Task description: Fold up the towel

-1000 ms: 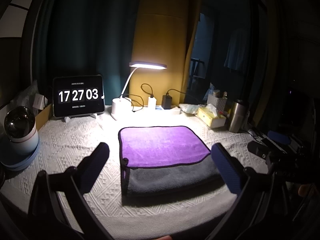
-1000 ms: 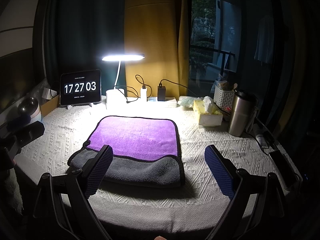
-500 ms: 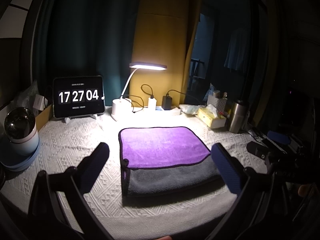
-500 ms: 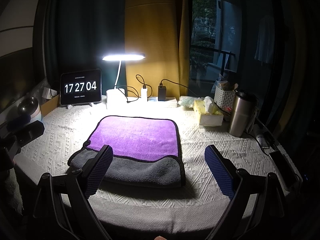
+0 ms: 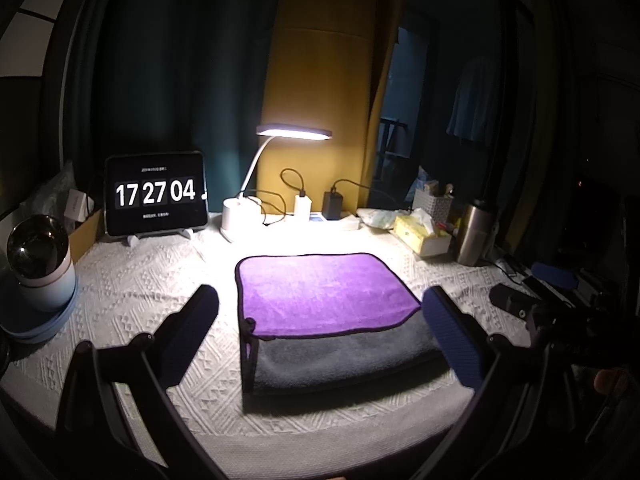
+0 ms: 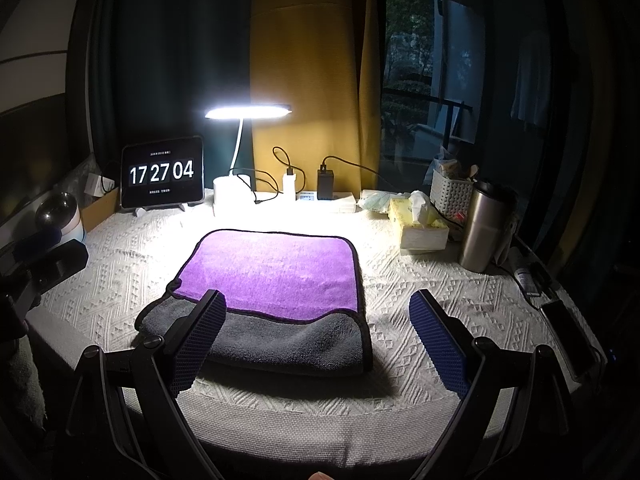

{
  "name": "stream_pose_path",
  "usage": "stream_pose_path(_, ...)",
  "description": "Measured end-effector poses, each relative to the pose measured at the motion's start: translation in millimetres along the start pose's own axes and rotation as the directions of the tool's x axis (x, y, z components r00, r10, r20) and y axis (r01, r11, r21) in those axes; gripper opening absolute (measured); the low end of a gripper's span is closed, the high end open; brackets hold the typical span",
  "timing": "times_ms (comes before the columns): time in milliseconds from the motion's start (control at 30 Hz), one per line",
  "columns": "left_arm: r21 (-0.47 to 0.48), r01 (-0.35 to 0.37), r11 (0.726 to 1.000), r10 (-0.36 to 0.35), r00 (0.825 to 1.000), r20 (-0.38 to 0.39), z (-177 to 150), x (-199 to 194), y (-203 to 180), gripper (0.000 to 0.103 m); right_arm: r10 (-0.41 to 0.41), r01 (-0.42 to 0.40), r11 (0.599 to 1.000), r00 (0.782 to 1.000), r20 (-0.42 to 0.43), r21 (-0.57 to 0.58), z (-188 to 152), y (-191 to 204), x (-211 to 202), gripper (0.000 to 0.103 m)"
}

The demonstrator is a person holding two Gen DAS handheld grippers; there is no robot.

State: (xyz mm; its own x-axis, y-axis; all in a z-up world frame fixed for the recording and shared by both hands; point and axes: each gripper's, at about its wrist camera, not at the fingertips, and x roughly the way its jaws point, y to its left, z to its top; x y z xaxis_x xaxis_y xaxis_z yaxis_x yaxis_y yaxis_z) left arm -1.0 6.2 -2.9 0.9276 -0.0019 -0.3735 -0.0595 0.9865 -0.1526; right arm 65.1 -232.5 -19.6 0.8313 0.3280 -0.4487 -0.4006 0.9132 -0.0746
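Observation:
A towel [image 5: 324,292], purple on one side and grey on the other, lies folded on the white patterned tablecloth [image 5: 140,280], with a purple flap over a grey strip at the near edge. It also shows in the right wrist view [image 6: 276,276]. My left gripper [image 5: 320,324] is open and empty, held above the near table edge with the towel between its fingers' lines of sight. My right gripper [image 6: 318,328] is open and empty, held above the near edge, its left finger [image 6: 200,336] in front of the towel's near left part.
At the back stand a tablet clock [image 5: 155,199], a lit desk lamp [image 5: 294,133], chargers [image 5: 333,205], a tissue box [image 5: 420,232], a white basket [image 6: 452,192] and a steel tumbler [image 6: 482,228]. A round-topped device [image 5: 38,264] sits at the left. A phone [image 6: 568,328] lies at the right edge.
Nothing has visibly moved; only the clock went from 17 27 03 to 17 27 04.

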Motion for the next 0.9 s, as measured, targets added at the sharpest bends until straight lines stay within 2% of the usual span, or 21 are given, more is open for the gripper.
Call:
stream_pose_path(200, -0.005, -0.006, 1.0, 0.006, 1.0, -0.018, -0.9, 8.6, -0.8, 0.102, 0.001, -0.001, 1.0, 1.0, -0.004, 0.003, -1.0, 0.0, 0.8, 0.096)
stream_pose_path(433, -0.014, -0.011, 1.0, 0.01, 0.998, -0.065, -4.0, 26.8, 2.1, 0.102, 0.002, -0.001, 1.0, 0.999, -0.035, 0.015, -5.3, -3.8, 22.1, 0.095)
stream_pose_path(900, -0.035, -0.029, 0.999, 0.023, 0.985, -0.173, -13.6, 70.7, 11.1, 0.102, 0.018, -0.015, 0.999, 0.995, -0.1, 0.029, -9.2, -19.3, 57.6, 0.095)
